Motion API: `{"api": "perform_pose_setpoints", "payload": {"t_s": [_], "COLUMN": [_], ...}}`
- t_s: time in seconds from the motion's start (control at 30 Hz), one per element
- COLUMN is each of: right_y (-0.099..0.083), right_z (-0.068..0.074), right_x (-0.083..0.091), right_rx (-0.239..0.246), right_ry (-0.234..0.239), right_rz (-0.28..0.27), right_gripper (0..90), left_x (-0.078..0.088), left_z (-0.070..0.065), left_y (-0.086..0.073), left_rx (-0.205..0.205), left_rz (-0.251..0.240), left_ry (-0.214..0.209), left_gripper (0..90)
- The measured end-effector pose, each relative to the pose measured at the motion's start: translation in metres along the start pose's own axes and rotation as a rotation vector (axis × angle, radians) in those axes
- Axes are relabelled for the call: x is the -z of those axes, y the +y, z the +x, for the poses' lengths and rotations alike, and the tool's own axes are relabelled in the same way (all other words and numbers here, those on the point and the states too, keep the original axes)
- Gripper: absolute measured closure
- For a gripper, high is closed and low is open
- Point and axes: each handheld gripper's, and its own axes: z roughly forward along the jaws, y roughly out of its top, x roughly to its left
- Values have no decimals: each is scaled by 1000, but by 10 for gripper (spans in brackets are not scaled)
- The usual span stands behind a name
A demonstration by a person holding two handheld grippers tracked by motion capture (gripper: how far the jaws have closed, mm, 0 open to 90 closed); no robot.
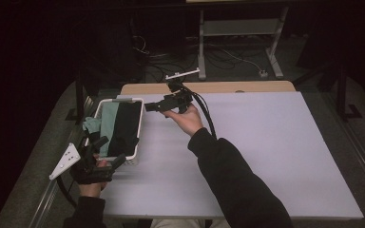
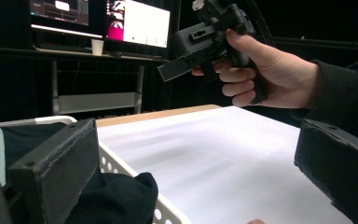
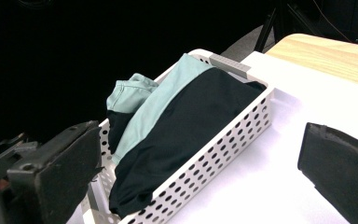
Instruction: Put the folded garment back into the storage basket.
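— Fabric, then: what sits in the white basket (image 3: pixel 223 154)?

— Two folded garments lie in it: a black cloth (image 3: pixel 182 130) on top toward the table side, and a pale green cloth (image 3: pixel 144 107) beside and partly under it, bunched at the outer wall. The basket stands at the left edge of the white table (image 1: pixel 247 156).

— How will the cloth behave?

— Soft and light, I'd judge. It will sag and unfold once lifted, and a shallow pinch may slip off a single layer. Nothing fragile about it.

— Where to take hold?

— On a thick fold of the black cloth, near its raised edge by the perforated wall, biting through several layers at once.

— And the grippers?

— The left gripper (image 1: pixel 105 151) hangs at the near end of the basket, jaws spread wide and holding nothing; its own view shows one jaw over the black cloth, the other over bare table. The right gripper (image 1: pixel 152 107) points at the basket's far right rim, jaws likewise parted and empty.

— Risk?

— A jaw could snag the basket's rim and drag the light basket along.
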Motion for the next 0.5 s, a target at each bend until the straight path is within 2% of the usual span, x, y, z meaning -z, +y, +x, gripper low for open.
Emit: {"api": "perform_pose_setpoints", "payload": {"t_s": [0.37, 0.5], "right_y": [-4, -7], "right_z": [-3, -5], "right_x": [19, 25], "right_rx": [28, 30], "right_ry": [-7, -23], "right_rz": [-17, -16], "right_gripper": [0, 0], "left_x": [0, 0], "left_z": [0, 0], "left_y": [0, 0], "left_rx": [1, 0], "left_rz": [4, 4], "left_ry": [1, 1], "left_gripper": [0, 0]}}
